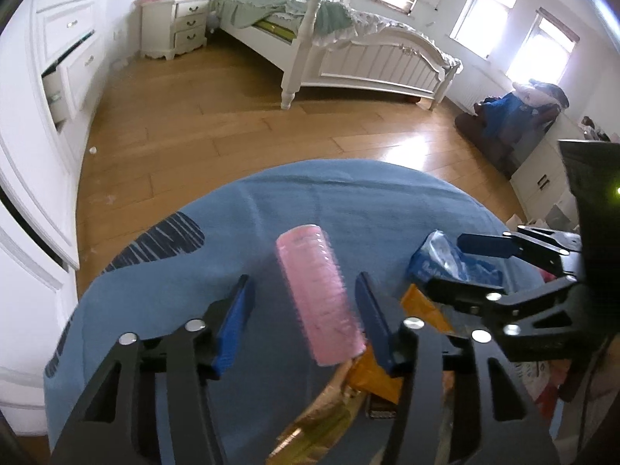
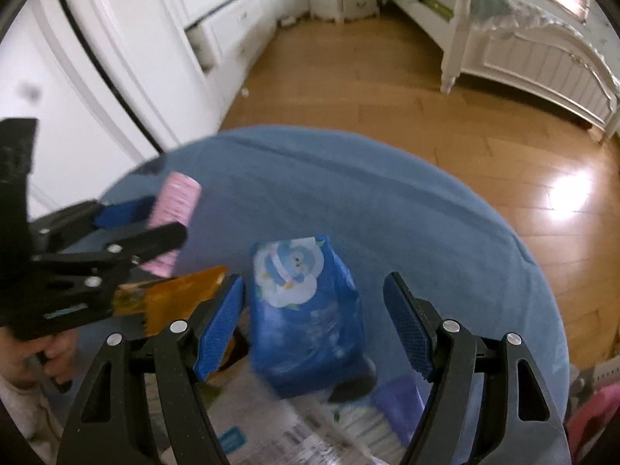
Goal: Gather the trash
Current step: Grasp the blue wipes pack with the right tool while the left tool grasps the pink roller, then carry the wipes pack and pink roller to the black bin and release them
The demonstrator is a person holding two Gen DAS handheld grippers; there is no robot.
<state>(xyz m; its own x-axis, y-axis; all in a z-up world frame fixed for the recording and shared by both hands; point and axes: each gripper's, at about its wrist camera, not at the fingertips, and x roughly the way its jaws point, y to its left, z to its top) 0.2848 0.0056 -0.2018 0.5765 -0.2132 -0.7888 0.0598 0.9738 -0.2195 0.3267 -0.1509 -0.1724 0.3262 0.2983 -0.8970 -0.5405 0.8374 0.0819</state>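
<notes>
A pink hair roller [image 1: 317, 294] lies on the blue-covered round table [image 1: 329, 201]. My left gripper [image 1: 303, 277] straddles it with its jaws apart; a gap shows at the left pad [image 1: 236, 325], and the roller's near end sits close to the right pad. In the right wrist view the left gripper [image 2: 166, 217] and the roller [image 2: 176, 205] appear at the left. A blue tissue pack [image 2: 310, 317] stands between the fingers of my right gripper [image 2: 314, 277], with clear gaps on both sides. The left wrist view shows the pack [image 1: 445, 259] and the right gripper [image 1: 445, 261] at the right.
An orange wrapper [image 2: 182, 290] lies between the two grippers, beside printed paper [image 2: 271, 426] at the table's near side. A hand [image 2: 58, 352] holds the left gripper. Beyond the table are wooden floor [image 1: 232, 131], a white bed [image 1: 368, 58], a nightstand [image 1: 174, 27] and white drawers [image 1: 66, 77].
</notes>
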